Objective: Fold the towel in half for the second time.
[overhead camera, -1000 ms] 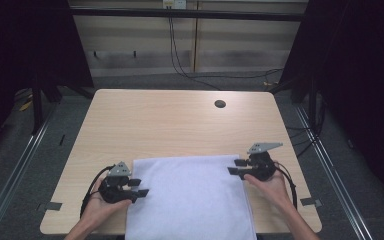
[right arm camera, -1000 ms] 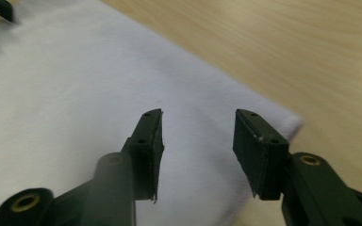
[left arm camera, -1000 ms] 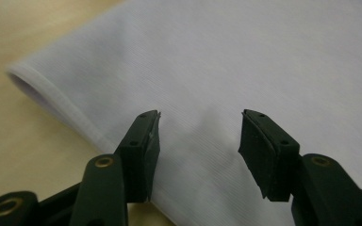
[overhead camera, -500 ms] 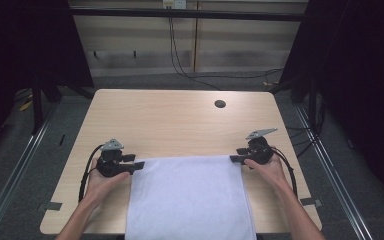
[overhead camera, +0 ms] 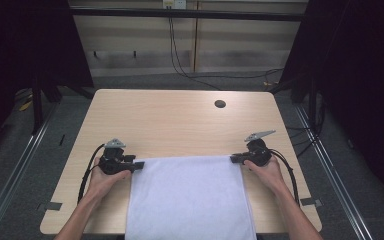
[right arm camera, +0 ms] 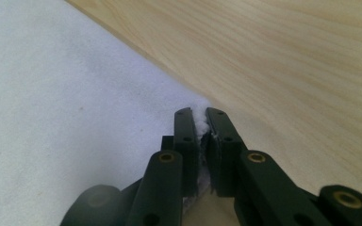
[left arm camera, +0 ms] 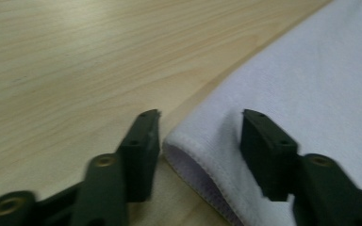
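With the right claw [right arm camera: 199, 123] pinched onto the far right corner of the white rectangular cloth [overhead camera: 190, 200] on the pale wooden desk [overhead camera: 180, 120], the left claw [left arm camera: 200, 136], just closing, astride the left corner, should bite fully before lifting.

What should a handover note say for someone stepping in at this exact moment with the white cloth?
Right gripper: jaws have just been closing and are now shut on the far right corner of the white cloth.
Left gripper: jaws have just been closing but still stand apart, with the far left corner of the cloth between them, not yet pinched.
Cloth: flat on the near half of the table, its near end hanging over the table's near edge.
Done: both far corners reached, right one gripped.
Left: probably finish closing the left gripper on its corner, then lift or fold the cloth with both.
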